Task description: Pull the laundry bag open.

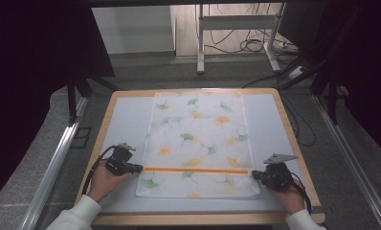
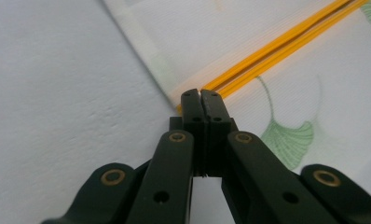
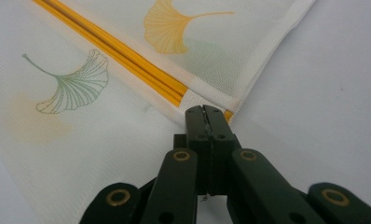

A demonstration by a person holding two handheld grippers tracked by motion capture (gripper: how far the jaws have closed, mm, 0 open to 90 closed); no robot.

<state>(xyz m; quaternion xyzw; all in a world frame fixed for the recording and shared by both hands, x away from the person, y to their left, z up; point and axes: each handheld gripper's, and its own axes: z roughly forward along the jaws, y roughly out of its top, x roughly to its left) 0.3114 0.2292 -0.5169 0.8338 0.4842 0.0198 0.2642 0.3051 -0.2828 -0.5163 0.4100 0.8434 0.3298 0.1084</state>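
Tongs on the left (image 1: pixel 137 168) pinch the cloth (image 1: pixel 198 139) at its orange stripe (image 1: pixel 196 170); right tongs (image 1: pixel 255 175) pinch the stripe's other end. Near strip looks folded on the desk (image 1: pixel 126 120); most remains spread.

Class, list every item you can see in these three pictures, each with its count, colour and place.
cloth: 1, white with green and orange leaf prints, flat on the table's middle
orange stripe: 1, across the cloth's near part
mat: 1, pale grey-blue, under the cloth
table: 1, light wood rim
metal frame: 1, grey, on the floor beyond
left gripper: 1, black, shut at the stripe's left end
right gripper: 1, black, shut at the stripe's right end
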